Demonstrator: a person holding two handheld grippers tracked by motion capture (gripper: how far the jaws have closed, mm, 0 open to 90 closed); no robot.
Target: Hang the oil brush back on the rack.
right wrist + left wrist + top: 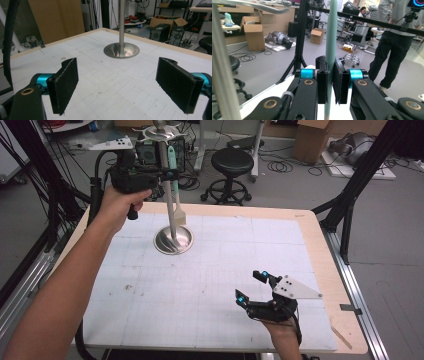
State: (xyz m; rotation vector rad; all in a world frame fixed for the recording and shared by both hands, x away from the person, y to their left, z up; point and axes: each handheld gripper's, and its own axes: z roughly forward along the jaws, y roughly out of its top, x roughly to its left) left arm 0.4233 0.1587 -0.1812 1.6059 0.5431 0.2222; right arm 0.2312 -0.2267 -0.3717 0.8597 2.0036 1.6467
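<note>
A steel stand rises from a round base (173,240) at the back middle of the table; its pole (121,22) shows in the right gripper view over the base (121,50). My left gripper (170,172) is raised beside the stand's top and shut on a spatula (178,214), which hangs upright with its pale blade down. In the left gripper view the jaws clamp the teal handle (331,30) of the spatula, with the left gripper (330,82) beside the blurred pole (222,75). My right gripper (251,286) rests low at the front right, open and empty (127,87).
The white gridded mat covers the wooden table (320,235). A black stool (232,162) and cardboard boxes stand on the floor behind. Black frame legs (350,190) flank the table's right side. A person (397,37) stands far off in the room.
</note>
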